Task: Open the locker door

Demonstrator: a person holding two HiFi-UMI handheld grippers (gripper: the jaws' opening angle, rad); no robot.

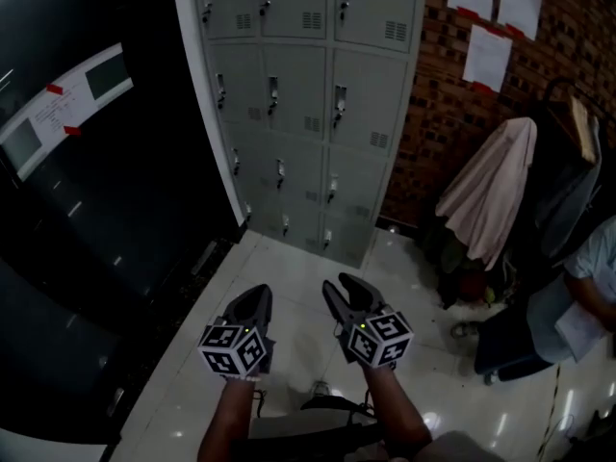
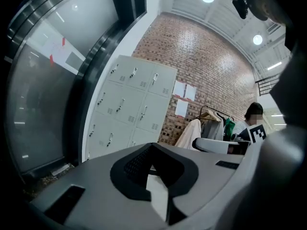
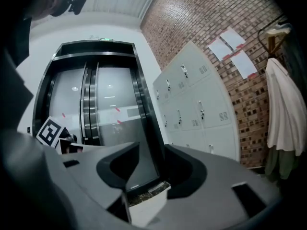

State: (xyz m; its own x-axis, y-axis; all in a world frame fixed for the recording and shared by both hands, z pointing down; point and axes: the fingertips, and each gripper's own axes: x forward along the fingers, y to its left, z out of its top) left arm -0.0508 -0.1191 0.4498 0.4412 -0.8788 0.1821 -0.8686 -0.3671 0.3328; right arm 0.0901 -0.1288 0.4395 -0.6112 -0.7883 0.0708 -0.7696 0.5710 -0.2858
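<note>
Your left gripper (image 1: 258, 298) is pinched shut on nothing and your right gripper (image 1: 347, 289) stands wide and empty, both low over the glossy floor (image 1: 289, 354). Dark glass doors (image 1: 87, 181) fill the left. The locker bank (image 1: 308, 94) stands ahead, well apart, with every door closed. A draped coat (image 1: 491, 191) hangs to the right.

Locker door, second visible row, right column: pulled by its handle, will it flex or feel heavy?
The locker door looks like thin painted sheet metal, so probably light and stiff. Its handle is small, upright and looks smooth, so a grip could slip. It appears shut flush, so a latch may resist first.
</note>
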